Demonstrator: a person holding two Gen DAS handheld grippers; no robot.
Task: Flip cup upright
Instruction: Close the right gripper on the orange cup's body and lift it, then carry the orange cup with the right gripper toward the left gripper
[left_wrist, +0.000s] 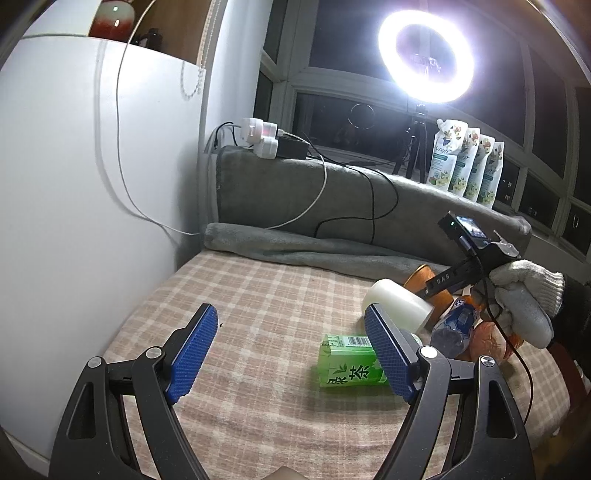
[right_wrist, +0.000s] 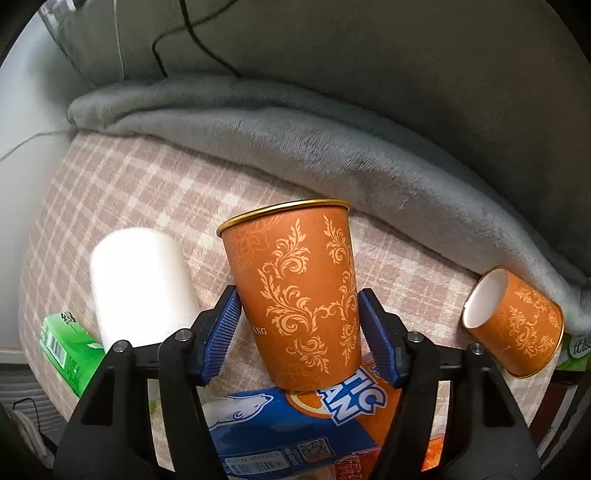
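Observation:
My right gripper (right_wrist: 299, 306) is shut on an orange paper cup (right_wrist: 295, 288) with a gold floral pattern; the blue pads press its two sides. The cup stands nearly upright with its gold rim on top, above the checked blanket (right_wrist: 129, 192). A second orange cup (right_wrist: 517, 325) lies on its side at the right, its white inside facing left. In the left wrist view the held cup (left_wrist: 421, 277) shows partly behind the right gripper and a gloved hand (left_wrist: 524, 299). My left gripper (left_wrist: 291, 332) is open and empty above the blanket.
A white cup (right_wrist: 140, 288) lies on its side left of the held cup. A green tea bottle (left_wrist: 351, 362) lies near my left gripper's right finger. A blue and orange bottle (right_wrist: 295, 424) lies under the held cup. A grey rolled blanket (right_wrist: 332, 140) lines the back. A ring light (left_wrist: 424, 55) shines behind.

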